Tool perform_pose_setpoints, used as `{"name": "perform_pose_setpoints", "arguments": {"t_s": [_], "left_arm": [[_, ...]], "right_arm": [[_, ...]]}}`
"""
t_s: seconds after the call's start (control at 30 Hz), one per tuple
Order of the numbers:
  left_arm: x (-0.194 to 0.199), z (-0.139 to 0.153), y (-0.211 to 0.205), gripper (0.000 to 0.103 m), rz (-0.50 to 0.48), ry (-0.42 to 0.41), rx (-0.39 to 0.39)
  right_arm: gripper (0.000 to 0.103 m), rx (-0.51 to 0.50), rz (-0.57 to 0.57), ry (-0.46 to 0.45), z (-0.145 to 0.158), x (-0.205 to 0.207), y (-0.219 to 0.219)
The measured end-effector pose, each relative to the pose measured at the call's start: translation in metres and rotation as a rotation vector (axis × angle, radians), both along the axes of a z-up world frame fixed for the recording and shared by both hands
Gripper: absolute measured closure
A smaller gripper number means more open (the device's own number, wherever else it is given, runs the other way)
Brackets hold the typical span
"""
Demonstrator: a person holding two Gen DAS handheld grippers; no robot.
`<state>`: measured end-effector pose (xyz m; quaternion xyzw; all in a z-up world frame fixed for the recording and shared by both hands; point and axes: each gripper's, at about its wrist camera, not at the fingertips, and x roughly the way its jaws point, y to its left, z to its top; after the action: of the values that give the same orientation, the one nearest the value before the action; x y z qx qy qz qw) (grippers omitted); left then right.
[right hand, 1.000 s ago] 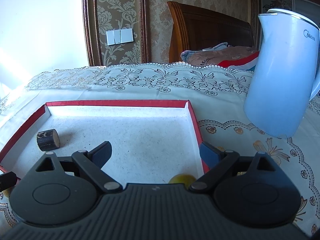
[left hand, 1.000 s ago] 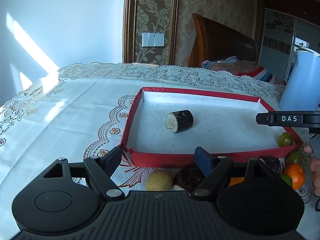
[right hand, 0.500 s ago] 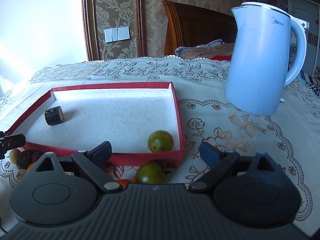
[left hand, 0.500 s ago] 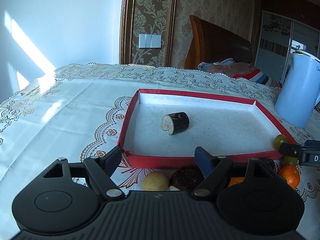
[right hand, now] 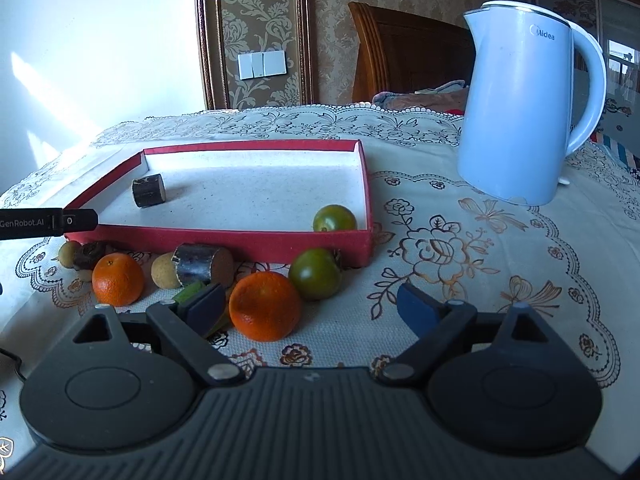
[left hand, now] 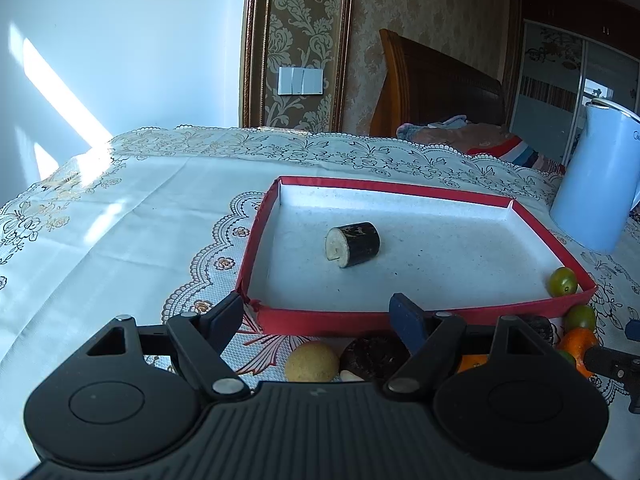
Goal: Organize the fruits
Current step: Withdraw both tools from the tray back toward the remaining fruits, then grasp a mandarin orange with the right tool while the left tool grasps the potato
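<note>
We find the floor of the red tray [right hand: 224, 236] mostly bare between the dark stub [right hand: 149, 191] at its left and the green tomato [right hand: 334, 218] in its near right corner. Fruit crowds the cloth along the tray's near wall, an orange [right hand: 266, 306] foremost. The kettle [right hand: 520, 120] blocks the right; open tablecloth [left hand: 120, 216] lies left.

White wall [left hand: 120, 40] streaked with sunlight, damask wallpaper [right hand: 260, 8], light switch panel [left hand: 300, 81], wooden headboard [left hand: 440, 92], lace tablecloth [right hand: 460, 272]

Both low wrist views share the tray [left hand: 400, 188] [right hand: 256, 242].
</note>
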<state>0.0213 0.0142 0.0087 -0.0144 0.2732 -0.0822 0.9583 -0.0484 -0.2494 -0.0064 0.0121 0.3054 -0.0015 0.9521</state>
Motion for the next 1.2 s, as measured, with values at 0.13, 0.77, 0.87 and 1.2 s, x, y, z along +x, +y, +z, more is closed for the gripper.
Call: {"name": "perform_pose_setpoints", "arguments": {"t_s": [0.13,0.77,0.87,1.2], "left_arm": [[0.000,0.000,0.000,0.023,-0.004,0.003,0.000],[0.000,0.000,0.001,0.023,-0.009,0.002,-0.005],[-0.005,0.002,0.004,0.023,0.001,-0.012,-0.002],[-0.018,0.008,0.021,0.023,0.016,-0.065,0.001]], "right_arm": [[0.021,-0.005,0.006,0.012,-0.004,0.002,0.003],[0.024,-0.004,0.012,0.010,-0.003,0.007,0.008],[0.025,-0.004,0.010,0.014,-0.004,0.003,0.004],[0.025,-0.018,0.048,0.032,-0.005,0.011,0.014]]}}
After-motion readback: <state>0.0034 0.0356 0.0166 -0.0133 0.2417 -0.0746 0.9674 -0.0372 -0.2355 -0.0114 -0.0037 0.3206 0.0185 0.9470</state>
